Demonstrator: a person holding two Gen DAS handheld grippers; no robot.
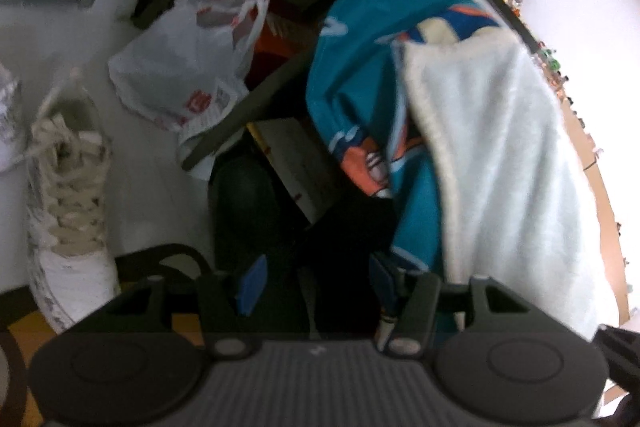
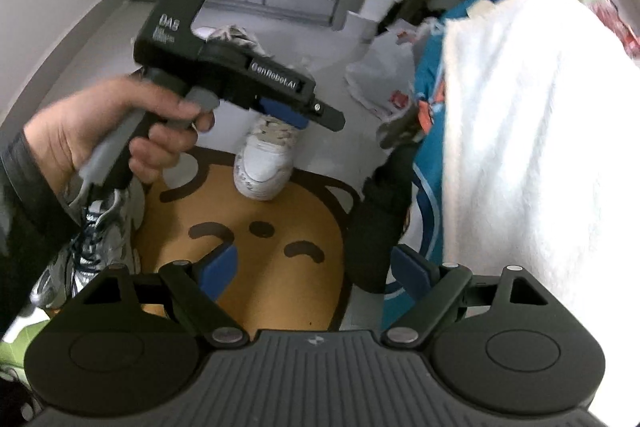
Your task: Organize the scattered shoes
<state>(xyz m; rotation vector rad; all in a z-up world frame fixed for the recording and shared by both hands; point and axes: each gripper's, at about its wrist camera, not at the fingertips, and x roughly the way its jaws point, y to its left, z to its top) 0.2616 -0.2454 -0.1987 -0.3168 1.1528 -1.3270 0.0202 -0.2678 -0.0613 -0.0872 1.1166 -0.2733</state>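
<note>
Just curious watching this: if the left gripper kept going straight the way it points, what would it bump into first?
Probably the dark shoe ahead of the left gripper's open jaws; depth is unclear, so the teal cloth might brush it.

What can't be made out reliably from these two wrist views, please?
- Left wrist view: the space under the dark shelf is shadowed; a dark shape there cannot be identified.
- Left wrist view: the white sneaker is blurred, and a second shoe is cut off by the left edge.
- Right wrist view: the left gripper hides the white sneaker's laces.
- Right wrist view: the grey running shoe is partly hidden behind the left hand.
</note>
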